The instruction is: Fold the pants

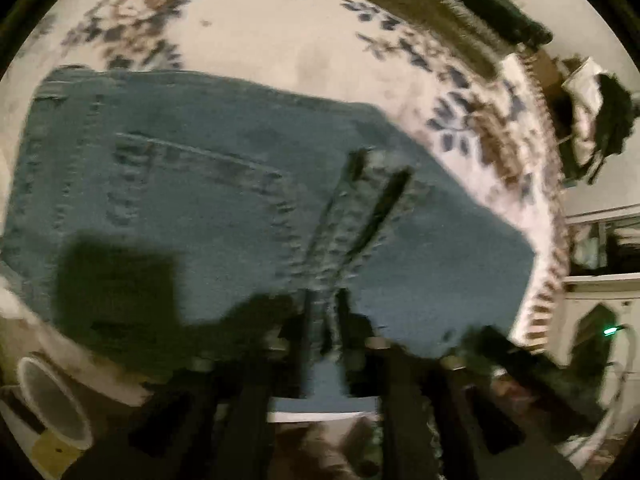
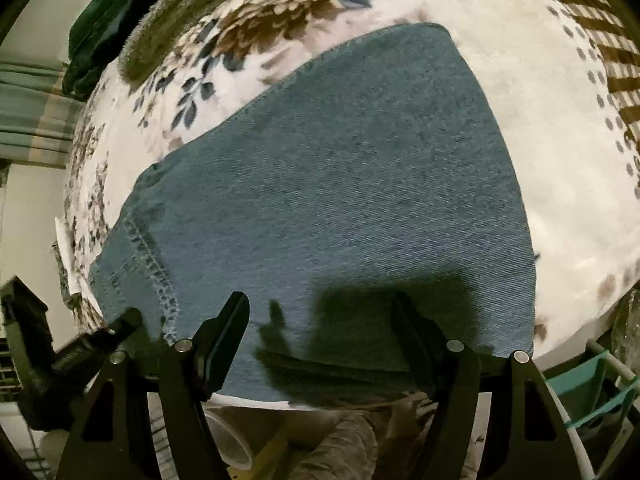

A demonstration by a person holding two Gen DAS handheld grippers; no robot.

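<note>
Blue denim pants (image 1: 224, 200) lie folded on a floral blanket (image 1: 280, 40); a back pocket and seams face up. My left gripper (image 1: 325, 320) is shut on a raised fold of the denim along a seam, at the near edge. In the right wrist view the pants (image 2: 340, 200) spread flat ahead. My right gripper (image 2: 320, 320) is open and empty, its fingers (image 2: 228, 328) wide apart just above the near edge of the denim. The left gripper's body (image 2: 80, 344) shows at the left of the right wrist view.
A grey-green fuzzy towel (image 1: 424, 12) and dark green cloth (image 2: 108, 20) lie at the blanket's far side. A white cup (image 1: 52, 404) sits below the bed's near edge. A teal rack (image 2: 592, 392) stands at the right. Shelves and clutter (image 1: 592, 120) are off the far right.
</note>
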